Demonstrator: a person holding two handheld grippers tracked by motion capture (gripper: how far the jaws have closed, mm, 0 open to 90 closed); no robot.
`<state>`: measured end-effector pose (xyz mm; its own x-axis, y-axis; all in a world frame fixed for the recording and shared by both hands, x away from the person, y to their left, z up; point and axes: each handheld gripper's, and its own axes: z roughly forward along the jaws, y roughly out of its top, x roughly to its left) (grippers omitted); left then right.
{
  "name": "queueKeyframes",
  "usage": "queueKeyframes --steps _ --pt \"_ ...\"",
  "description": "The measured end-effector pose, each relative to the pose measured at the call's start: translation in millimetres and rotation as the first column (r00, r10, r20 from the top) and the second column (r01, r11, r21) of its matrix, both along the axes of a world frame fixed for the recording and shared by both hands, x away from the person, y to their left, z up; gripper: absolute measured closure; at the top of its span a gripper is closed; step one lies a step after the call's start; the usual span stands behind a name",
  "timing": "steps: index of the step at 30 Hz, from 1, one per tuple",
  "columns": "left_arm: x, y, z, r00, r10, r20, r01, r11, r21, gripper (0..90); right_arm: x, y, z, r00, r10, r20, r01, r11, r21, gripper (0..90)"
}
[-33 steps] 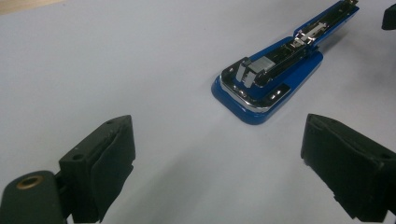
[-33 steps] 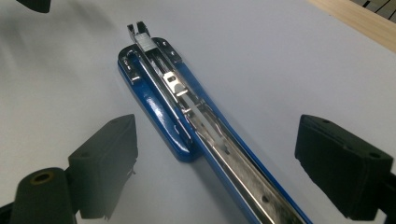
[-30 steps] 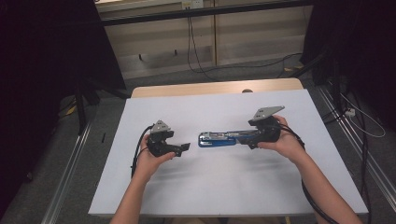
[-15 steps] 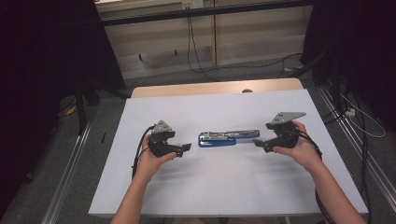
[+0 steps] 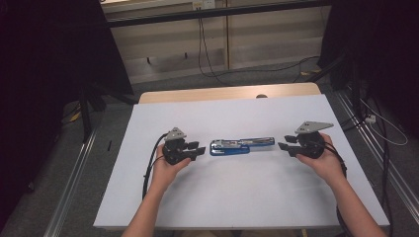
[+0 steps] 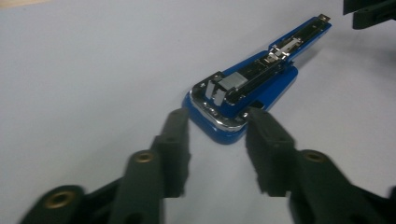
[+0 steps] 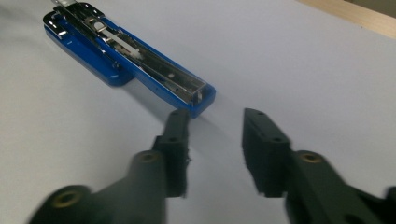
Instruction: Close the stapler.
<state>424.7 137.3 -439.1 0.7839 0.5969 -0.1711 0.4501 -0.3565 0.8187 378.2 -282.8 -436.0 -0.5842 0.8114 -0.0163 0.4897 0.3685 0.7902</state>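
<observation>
The blue stapler (image 5: pixel 241 146) lies opened flat, rigid, slick metal; grab its broad base. Left gripper (image 5: pixel 197 150) and right gripper (image 5: pixel 282 147), flanking it, have just been closing, part-open, empty.

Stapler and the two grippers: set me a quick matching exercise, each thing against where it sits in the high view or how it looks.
Things:
1. stapler
2. left gripper
3. right gripper
4. sheet

Descriptions:
A. white, covers the tabletop
B. blue, lies open between the grippers
C. at the stapler's wide end, jaws apart, gripping nothing
D. off the stapler's narrow end, nothing between its jaws

Pairs: 1-B, 2-C, 3-D, 4-A
</observation>
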Motion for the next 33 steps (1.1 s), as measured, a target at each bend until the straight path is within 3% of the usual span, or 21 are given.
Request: queueKeyframes --steps 6,9,11,19,27,33 --pt "-1.2 -9.5 -5.4 0.9994 -0.033 -0.010 0.033 0.9993 0.017 86.0 1.2 0.7 -4.7 0.9998 -0.009 -0.018 0.009 1.000 0.005 86.7" --pt "0.4 -13.2 -8.0 0.9994 -0.032 -0.012 0.032 0.9994 -0.010 90.0 3.3 2.2 -6.4 0.9997 -0.006 -0.023 0.006 1.000 0.000 90.0" --pt "2.2 -16.7 -9.3 0.9995 -0.030 -0.006 0.030 0.9993 -0.023 90.0 4.7 3.4 -7.3 0.9996 -0.004 -0.026 0.004 1.000 -0.004 90.0" --pt "4.0 -34.7 -13.1 0.9982 -0.057 0.022 0.057 0.9984 0.006 90.0 13.3 8.1 -14.0 0.9988 -0.010 -0.048 0.009 1.000 -0.015 90.0" --pt "6.3 -38.8 -19.2 0.9969 -0.064 0.046 0.063 0.9975 0.033 90.0 15.5 5.5 -15.1 0.9984 -0.011 -0.055 0.012 1.000 0.003 90.0" --pt "9.2 -38.5 -23.1 0.9976 -0.058 0.038 0.057 0.9980 0.027 90.0 16.2 7.9 -16.2 0.9980 -0.001 -0.063 0.000 1.000 -0.004 90.0"
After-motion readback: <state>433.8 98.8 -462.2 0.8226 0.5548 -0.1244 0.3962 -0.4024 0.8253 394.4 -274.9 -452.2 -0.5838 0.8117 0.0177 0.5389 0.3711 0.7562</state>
